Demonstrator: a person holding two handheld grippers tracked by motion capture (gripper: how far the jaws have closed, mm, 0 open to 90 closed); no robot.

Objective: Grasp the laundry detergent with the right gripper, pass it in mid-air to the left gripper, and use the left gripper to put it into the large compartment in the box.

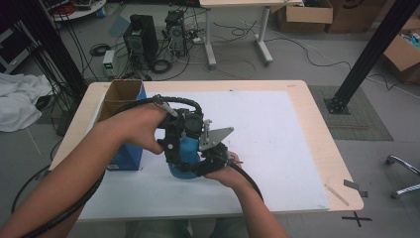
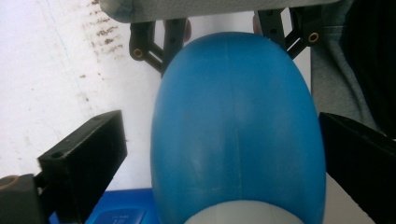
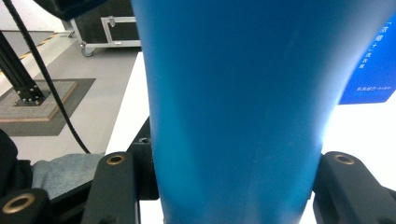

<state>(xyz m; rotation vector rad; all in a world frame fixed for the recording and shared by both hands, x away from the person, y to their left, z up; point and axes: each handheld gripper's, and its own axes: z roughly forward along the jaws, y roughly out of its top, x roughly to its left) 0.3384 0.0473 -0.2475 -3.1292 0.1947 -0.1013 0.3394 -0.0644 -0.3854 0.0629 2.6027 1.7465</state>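
High view, left to right: saw an open-topped blue box [image 1: 124,124] at the left edge of the desk [image 1: 317,148], partly on a white sheet [image 1: 267,148]. Found the left hand [image 1: 143,129] just right of the box, gripping the left gripper [image 1: 182,144] and pointing it down over a blue bottle [image 1: 187,151]. Placed the bottle near mid-desk, over the sheet, between both tools; could not tell whether it touched the sheet. Saw the right gripper [image 1: 208,161] at the bottle's right side, with its grey plate [image 1: 215,136] on top and the right hand [image 1: 225,173] behind it.

Left gripper view: found the fingers [image 2: 84,158] wide, set either side of the bottle's rounded blue body. Noted a strip of white sheet between the left finger and the bottle, so no clamp there; could not tell whether the right finger touched.

Right gripper view: saw grey floor [image 3: 70,70] at left, then the bottle up close, then the box's printed face at right. Found the fingers [image 3: 116,186] pressed against both sides of the bottle, holding it.
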